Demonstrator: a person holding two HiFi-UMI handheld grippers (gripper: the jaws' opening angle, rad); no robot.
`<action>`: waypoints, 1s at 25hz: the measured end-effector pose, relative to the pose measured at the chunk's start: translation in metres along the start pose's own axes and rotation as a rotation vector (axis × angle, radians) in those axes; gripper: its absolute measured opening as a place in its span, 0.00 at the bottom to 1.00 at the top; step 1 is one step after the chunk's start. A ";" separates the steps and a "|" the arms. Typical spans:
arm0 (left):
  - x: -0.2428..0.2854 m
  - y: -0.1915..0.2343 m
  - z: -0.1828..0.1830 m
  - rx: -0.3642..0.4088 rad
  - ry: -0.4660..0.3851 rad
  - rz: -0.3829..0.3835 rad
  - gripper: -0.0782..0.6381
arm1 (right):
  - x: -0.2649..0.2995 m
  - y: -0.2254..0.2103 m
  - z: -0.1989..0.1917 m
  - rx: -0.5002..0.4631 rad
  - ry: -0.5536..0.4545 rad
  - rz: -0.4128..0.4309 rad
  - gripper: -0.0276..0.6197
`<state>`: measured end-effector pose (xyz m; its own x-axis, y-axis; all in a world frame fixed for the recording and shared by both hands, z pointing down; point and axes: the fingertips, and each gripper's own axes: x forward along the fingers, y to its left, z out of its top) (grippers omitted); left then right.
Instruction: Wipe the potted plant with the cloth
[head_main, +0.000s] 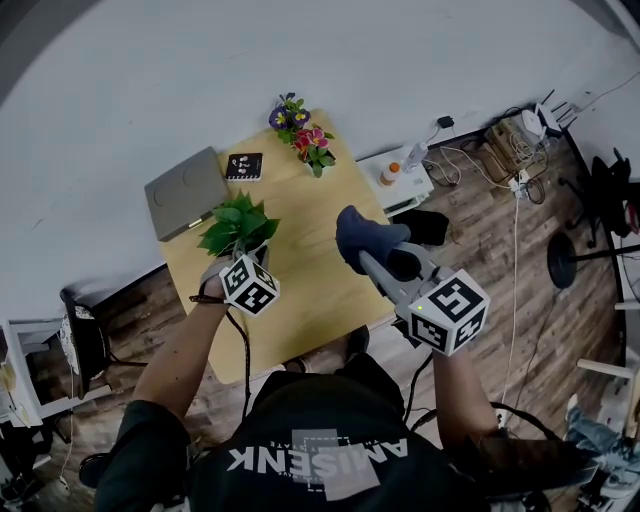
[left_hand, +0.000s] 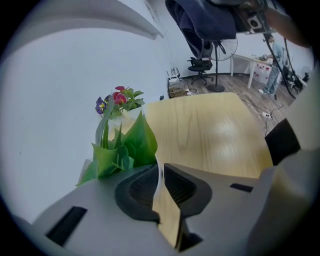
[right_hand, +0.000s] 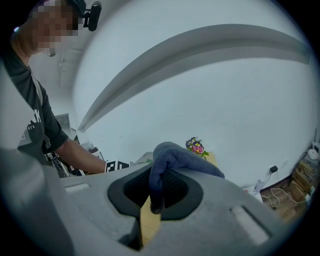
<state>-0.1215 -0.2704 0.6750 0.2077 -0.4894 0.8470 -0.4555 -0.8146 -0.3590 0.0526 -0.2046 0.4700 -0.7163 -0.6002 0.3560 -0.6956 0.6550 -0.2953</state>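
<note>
The potted plant (head_main: 238, 224) with broad green leaves (left_hand: 122, 147) stands near the left edge of the wooden table (head_main: 310, 255). My left gripper (head_main: 246, 260) points down at it from the near side. In the left gripper view its jaws (left_hand: 161, 175) straddle the pot's thin white rim (left_hand: 159, 172) with a slight gap, so the pads do not press on it. My right gripper (head_main: 378, 262) hovers over the table's right side, shut on a dark blue cloth (head_main: 362, 238). In the right gripper view the cloth (right_hand: 175, 155) bunches up out of the jaws (right_hand: 159, 187).
At the table's far end stand a small pot of purple and pink flowers (head_main: 300, 130), a black book (head_main: 244, 166) and a closed grey laptop (head_main: 186, 192). A white side cabinet with bottles (head_main: 400, 180) is to the right, and cables and a stand base (head_main: 563, 262) lie on the floor.
</note>
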 end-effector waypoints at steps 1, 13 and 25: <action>0.000 0.000 -0.001 0.033 0.007 0.022 0.17 | -0.001 0.001 -0.001 0.000 0.000 0.002 0.09; -0.011 -0.007 0.005 0.042 0.028 0.095 0.26 | -0.018 -0.006 0.006 -0.031 -0.015 0.038 0.09; -0.118 0.011 0.031 -0.336 -0.225 0.147 0.26 | -0.018 0.017 0.049 -0.111 -0.101 0.100 0.09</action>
<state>-0.1245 -0.2313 0.5585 0.2865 -0.6784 0.6765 -0.7435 -0.6028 -0.2897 0.0513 -0.2052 0.4146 -0.7876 -0.5688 0.2371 -0.6139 0.7572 -0.2232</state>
